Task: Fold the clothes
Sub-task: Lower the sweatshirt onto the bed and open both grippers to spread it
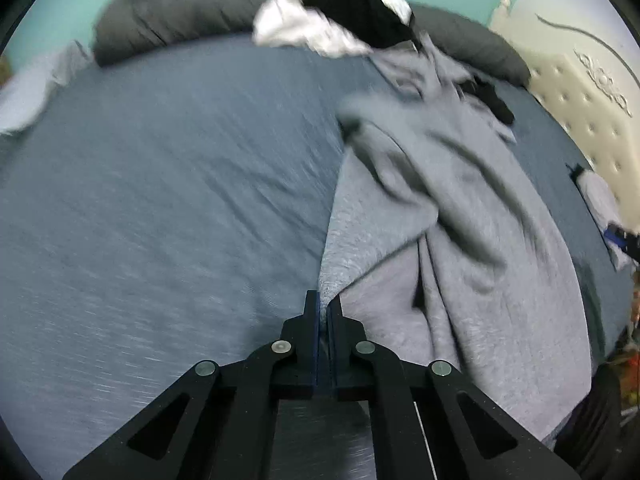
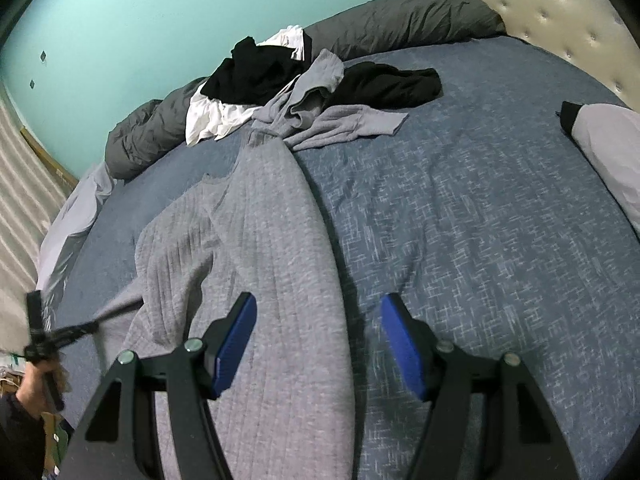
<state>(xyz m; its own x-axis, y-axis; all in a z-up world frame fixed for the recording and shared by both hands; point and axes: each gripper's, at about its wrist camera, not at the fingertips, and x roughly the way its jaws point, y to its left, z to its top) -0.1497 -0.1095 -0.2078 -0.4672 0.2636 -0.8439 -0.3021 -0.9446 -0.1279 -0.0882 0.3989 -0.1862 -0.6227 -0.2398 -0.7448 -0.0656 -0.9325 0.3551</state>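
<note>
Overhead, blue bed (image 2: 480,220), teal wall (image 2: 160,20).

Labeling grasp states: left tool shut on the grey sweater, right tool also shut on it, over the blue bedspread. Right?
Not quite. The left tool is shut on the grey sweater, but the right tool is open: the right wrist view shows its blue pads spread wide, one over the sweater and one over the blue bedspread, gripping nothing.
</note>
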